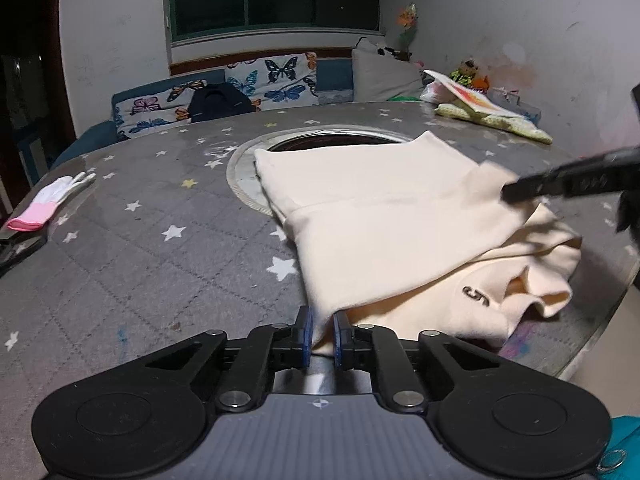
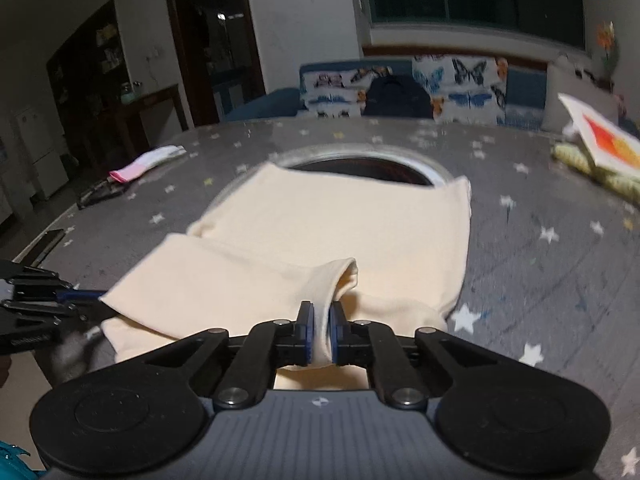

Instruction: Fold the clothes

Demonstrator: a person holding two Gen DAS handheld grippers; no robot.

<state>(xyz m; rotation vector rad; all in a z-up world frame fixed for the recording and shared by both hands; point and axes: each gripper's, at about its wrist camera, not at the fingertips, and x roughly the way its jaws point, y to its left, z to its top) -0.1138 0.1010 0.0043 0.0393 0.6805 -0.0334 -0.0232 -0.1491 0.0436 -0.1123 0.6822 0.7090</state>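
A cream garment lies partly folded on the grey star-patterned round table, its far edge over the table's round centre hole. My left gripper is shut on the garment's near corner, the cloth pinched between the blue pads. My right gripper is shut on another edge of the cream garment, with a fold lifted above the lower layer. The right gripper also shows as a dark bar in the left wrist view. The left gripper also shows in the right wrist view.
A pink and white glove lies at the table's left, by a dark flat object. A book and green cloth sit at the far right. A butterfly-print sofa with a dark bag stands behind the table.
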